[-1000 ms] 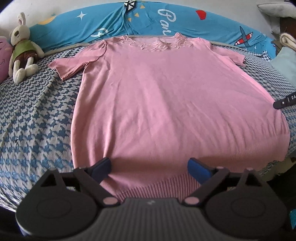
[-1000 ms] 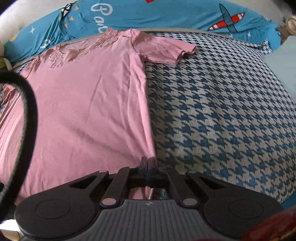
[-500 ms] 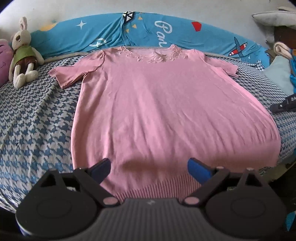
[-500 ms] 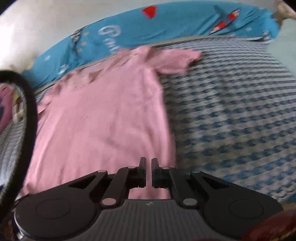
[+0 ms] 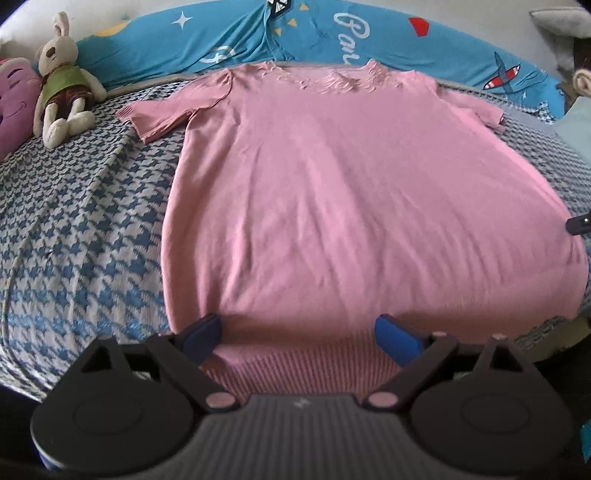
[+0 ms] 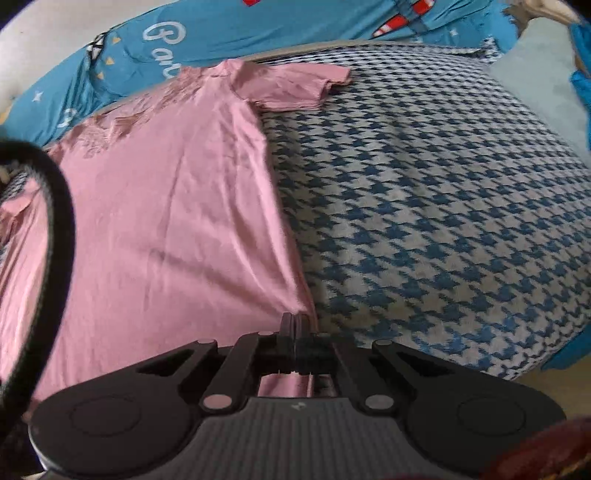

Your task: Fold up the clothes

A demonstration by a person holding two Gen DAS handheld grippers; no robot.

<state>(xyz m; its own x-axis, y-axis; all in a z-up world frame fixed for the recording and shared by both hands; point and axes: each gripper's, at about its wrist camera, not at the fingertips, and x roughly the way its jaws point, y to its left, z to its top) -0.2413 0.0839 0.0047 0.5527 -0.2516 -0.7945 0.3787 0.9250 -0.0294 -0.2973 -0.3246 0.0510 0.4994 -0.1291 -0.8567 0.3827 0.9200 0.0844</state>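
My left wrist view: low over hem, facing up pink top (image 5: 354, 192) toward blue bolster (image 5: 258, 40). My right wrist view: close above its right hem corner, angled across houndstooth bed cover (image 6: 443, 206). Both share top, cover, bolster.

**Bed, bolster and a pale wall**

I see a bed covered by a blue-and-white houndstooth blanket (image 5: 81, 229) filling most of both views. Along its far edge runs a bright blue bolster (image 5: 229, 40) printed with stars, planes and white lettering. A pale wall (image 5: 110, 9) rises behind it. At the left, a stuffed rabbit (image 5: 61, 77) in a green top sits just beside a purple plush cushion (image 5: 16, 103). At the right lies a pale teal pillow (image 6: 535, 85). Soft daylight falls evenly.
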